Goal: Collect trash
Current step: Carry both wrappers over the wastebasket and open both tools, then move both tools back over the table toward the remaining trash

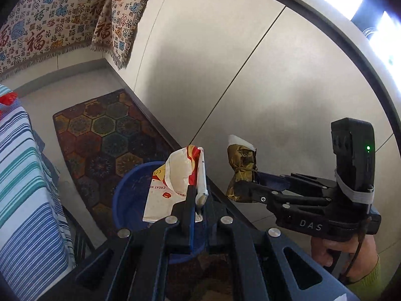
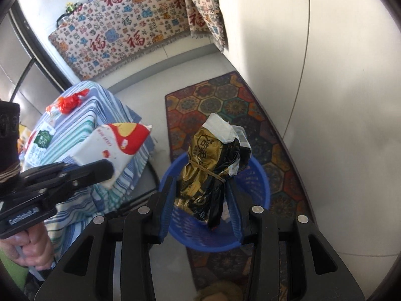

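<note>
My left gripper (image 1: pixel 198 200) is shut on a white, red and yellow snack bag (image 1: pixel 175 180) and holds it above the blue trash basket (image 1: pixel 125 195). My right gripper (image 2: pixel 200 195) is shut on a gold and black foil bag (image 2: pixel 213 160) tied with a rubber band, right over the blue basket (image 2: pixel 258 183). The right gripper also shows in the left wrist view (image 1: pixel 240 188), with the gold bag (image 1: pixel 241 163) to the right of the basket. The left gripper also shows in the right wrist view (image 2: pixel 107 170), holding the white bag (image 2: pixel 115 145).
A table with a blue striped cloth (image 2: pixel 82 123) stands left of the basket, with a red wrapper (image 2: pixel 70 102) and a green-labelled packet (image 2: pixel 40 143) on it. A patterned rug (image 2: pixel 225 105) lies under the basket beside a grey wall (image 2: pixel 325 75). A patterned blanket (image 2: pixel 125 30) hangs behind.
</note>
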A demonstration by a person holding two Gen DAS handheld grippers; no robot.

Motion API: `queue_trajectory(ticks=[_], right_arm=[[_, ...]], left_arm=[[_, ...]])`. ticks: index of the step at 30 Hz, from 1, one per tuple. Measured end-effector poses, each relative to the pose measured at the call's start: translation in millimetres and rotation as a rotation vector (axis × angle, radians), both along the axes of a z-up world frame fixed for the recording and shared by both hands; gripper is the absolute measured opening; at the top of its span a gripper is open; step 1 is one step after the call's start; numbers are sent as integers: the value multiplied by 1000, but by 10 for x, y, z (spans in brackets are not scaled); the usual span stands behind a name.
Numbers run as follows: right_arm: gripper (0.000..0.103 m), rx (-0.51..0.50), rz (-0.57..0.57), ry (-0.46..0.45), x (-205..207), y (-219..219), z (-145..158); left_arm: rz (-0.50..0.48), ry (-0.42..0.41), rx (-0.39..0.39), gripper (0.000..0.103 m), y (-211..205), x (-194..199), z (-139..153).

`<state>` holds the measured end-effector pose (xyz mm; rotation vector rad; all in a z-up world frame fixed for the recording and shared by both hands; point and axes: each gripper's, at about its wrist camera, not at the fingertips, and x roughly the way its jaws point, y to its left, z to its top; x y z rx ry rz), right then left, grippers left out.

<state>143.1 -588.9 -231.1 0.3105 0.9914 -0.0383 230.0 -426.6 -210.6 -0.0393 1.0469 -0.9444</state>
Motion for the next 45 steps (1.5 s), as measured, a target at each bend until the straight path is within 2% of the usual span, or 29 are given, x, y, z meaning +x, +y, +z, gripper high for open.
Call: queue_trajectory(ticks=[4, 7, 9, 12, 16, 21, 23, 29, 33, 36, 39, 45], right_arm=[[43, -41, 5, 1, 80, 27, -24], [60, -63, 3, -5, 87, 28, -29], [60, -74, -1, -9, 80, 29, -17], [62, -90, -19, -30, 70, 32, 45], [68, -108, -47, -76, 38, 20, 131], [83, -177, -76, -141, 18, 105, 273], [91, -183, -75, -161, 12, 159, 315], [96, -252, -15, -216, 37, 507, 435], [97, -296, 65, -255, 26, 948, 467], [97, -301, 148, -277, -1, 1399, 428], [97, -254, 250, -274, -49, 1983, 388], [97, -204, 427, -223, -157, 3186, 254]], left_arm=[[-5, 5, 2, 10, -108, 77, -89], [14, 24, 2, 24, -157, 165, -145], [35, 26, -5, 33, -151, 212, -154], [56, 27, -15, 39, -90, 246, -111], [67, -29, -1, 45, 60, 164, 37], [71, -134, 41, 58, 455, -165, 289], [87, -169, 75, 60, 696, -329, 356], [190, -181, 165, 62, 1614, -696, 320], [320, -176, 252, 62, 2387, -823, 219], [423, -164, 280, 62, 2989, -860, 158], [512, -164, 309, 62, 3500, -847, 125], [612, -150, 336, 62, 4191, -753, 34]])
